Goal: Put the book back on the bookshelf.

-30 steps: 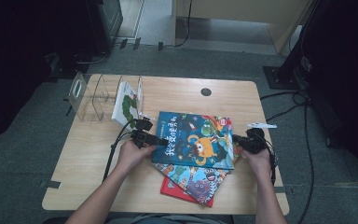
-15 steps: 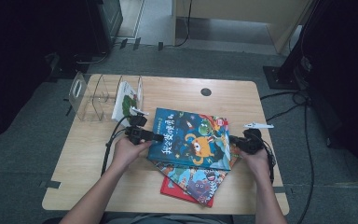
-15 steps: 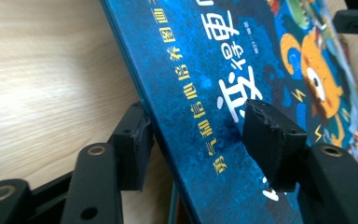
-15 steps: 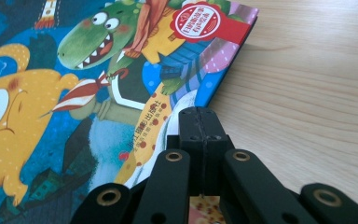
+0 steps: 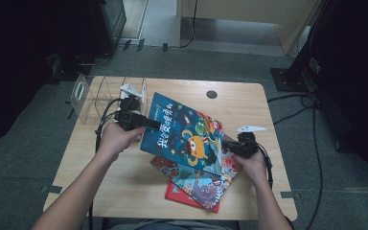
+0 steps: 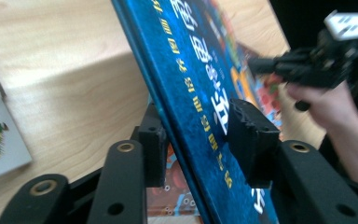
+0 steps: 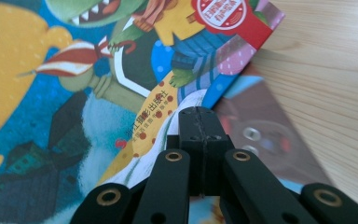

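Blue picture book (image 5: 184, 134) tilted up off the counter (image 5: 124, 182) stack. Left tongs (image 6: 200, 135) have been closing, straddling the spine edge, pads not yet pressing. Right tongs (image 7: 200, 140) together at the opposite edge, grip unclear. Thin, stiff, glossy cover: likely slips, so pinch deep at the edges.

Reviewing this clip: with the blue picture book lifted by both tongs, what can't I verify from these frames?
- Left tongs, left gripper view: the pads straddle the blue picture book, but whether they press on it is unclear; motion blur.
- Books underneath, high view: covers mostly hidden by the blue one.
- Right tongs, right gripper view: jaws shut; whether a page is pinched, unclear.
- Clear rack, high view: contents too small.
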`<move>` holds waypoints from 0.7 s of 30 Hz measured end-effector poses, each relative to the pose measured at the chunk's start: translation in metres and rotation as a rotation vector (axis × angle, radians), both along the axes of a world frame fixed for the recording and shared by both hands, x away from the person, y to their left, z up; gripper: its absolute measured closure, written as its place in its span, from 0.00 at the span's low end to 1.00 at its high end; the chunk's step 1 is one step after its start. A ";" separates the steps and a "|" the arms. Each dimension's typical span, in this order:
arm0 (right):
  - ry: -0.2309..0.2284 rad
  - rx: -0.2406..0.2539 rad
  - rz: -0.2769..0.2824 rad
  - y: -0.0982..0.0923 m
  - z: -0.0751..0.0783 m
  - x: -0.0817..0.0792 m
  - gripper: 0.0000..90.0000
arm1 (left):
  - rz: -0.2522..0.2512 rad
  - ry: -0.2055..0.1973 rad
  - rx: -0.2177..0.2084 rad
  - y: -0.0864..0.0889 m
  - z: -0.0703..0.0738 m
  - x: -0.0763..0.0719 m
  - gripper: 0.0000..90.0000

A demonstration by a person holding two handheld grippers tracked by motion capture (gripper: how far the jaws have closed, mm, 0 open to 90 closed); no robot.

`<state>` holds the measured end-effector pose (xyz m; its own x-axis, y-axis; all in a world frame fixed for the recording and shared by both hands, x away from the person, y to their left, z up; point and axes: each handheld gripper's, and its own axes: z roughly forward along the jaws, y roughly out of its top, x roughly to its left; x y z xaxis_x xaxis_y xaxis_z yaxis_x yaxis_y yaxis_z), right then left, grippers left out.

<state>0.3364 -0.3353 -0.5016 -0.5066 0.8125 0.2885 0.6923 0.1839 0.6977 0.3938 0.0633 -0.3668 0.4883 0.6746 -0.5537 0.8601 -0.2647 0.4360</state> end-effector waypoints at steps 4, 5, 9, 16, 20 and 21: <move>-0.015 -0.018 0.051 0.019 0.000 0.001 1.00 | -0.033 -0.005 0.046 -0.001 0.024 0.005 0.71; -0.023 -0.026 0.061 0.024 0.001 0.002 1.00 | -0.036 -0.008 0.045 -0.001 0.030 0.007 0.73; -0.039 -0.047 0.102 0.043 0.001 0.003 1.00 | -0.050 0.010 0.077 -0.005 0.047 0.012 0.75; -0.058 -0.063 0.181 0.069 0.001 0.005 1.00 | -0.077 0.039 0.116 -0.013 0.056 0.023 0.82; -0.069 -0.077 0.196 0.077 0.002 0.006 1.00 | -0.080 0.045 0.133 -0.015 0.063 0.026 0.84; -0.071 -0.078 0.201 0.079 0.002 0.007 1.00 | -0.085 0.048 0.140 -0.015 0.065 0.028 0.84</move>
<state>0.3431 -0.2567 -0.4997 -0.6772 0.7117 0.1865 0.5858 0.3682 0.7220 0.4213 0.0482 -0.3023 0.5220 0.7041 -0.4815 0.8511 -0.3923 0.3490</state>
